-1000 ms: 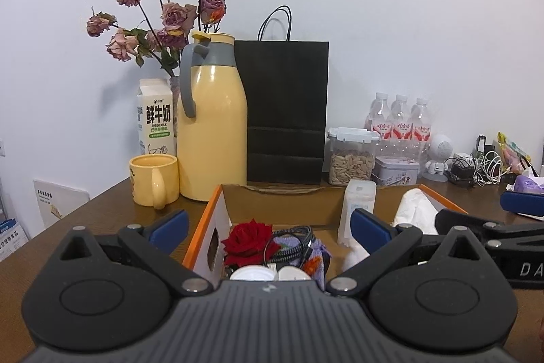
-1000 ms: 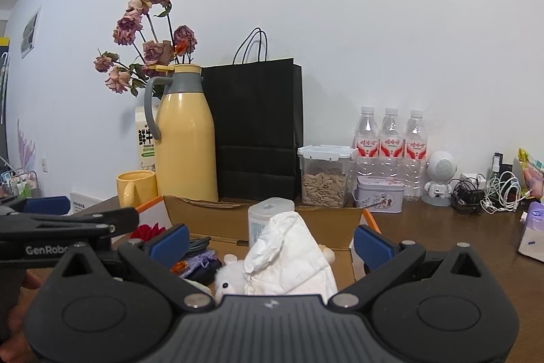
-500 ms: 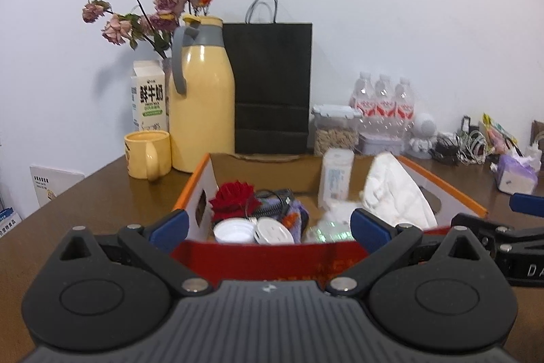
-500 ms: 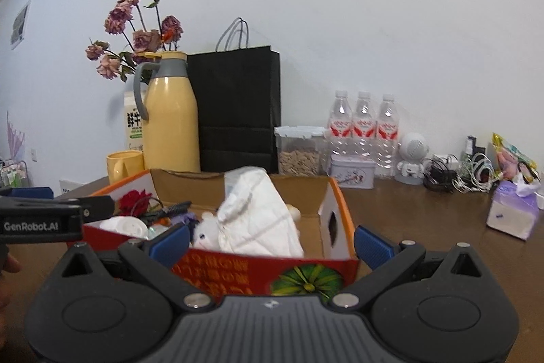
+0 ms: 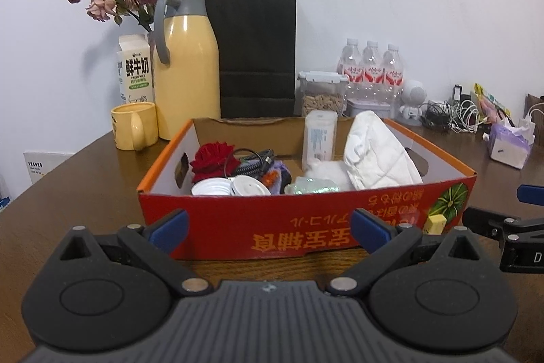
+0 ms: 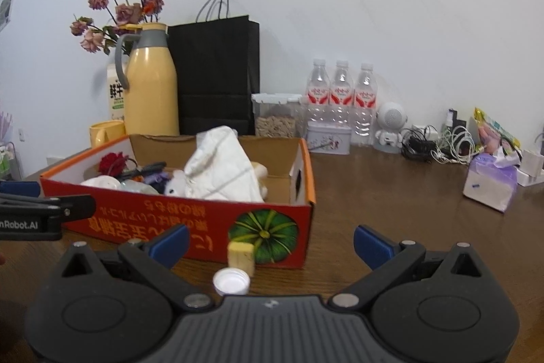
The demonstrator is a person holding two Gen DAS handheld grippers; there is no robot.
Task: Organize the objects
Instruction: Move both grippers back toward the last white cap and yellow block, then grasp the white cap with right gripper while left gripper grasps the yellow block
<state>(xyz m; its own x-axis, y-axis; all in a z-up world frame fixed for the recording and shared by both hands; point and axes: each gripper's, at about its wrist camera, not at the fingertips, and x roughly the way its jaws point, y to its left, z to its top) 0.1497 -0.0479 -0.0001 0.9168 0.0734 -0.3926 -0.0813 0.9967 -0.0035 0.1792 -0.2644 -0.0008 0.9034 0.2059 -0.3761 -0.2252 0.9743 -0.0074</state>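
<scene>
a red cardboard box (image 5: 306,227) is sitting on the brown desk (image 6: 391,193), its printed front wall facing both cameras. inside it, a red rose (image 5: 214,160) is lying at the left end beside a black coiled cable (image 5: 253,160), two white round lids (image 5: 231,187) are resting against the front wall, a white bottle (image 5: 319,138) is standing upright near the back wall, and a crumpled white cloth (image 5: 377,155) is leaning at the right end. something small, white and fluffy is lying between the bottle and the cloth; what it is cannot be told.

the left gripper (image 5: 268,228) is hovering just in front of the box with its blue-tipped fingers (image 5: 168,227) spread wide and grasping nothing. the right gripper (image 6: 270,238) is hovering in front of the box's right corner, its fingers (image 6: 370,240) also released and empty. between them on the desk, a small yellow block (image 6: 241,257) is standing just beside the box's front wall, and a white bottle cap (image 6: 231,282) is lying open side up just in front of the block.

behind the box, a yellow thermos jug (image 5: 185,70), a yellow mug (image 5: 134,125), a milk carton (image 5: 134,70), a black paper bag (image 5: 255,53), a clear jar of seeds (image 5: 321,94) and three water bottles (image 6: 341,97) are standing along the wall. a purple tissue pack (image 6: 491,184) is lying well apart to the right.
</scene>
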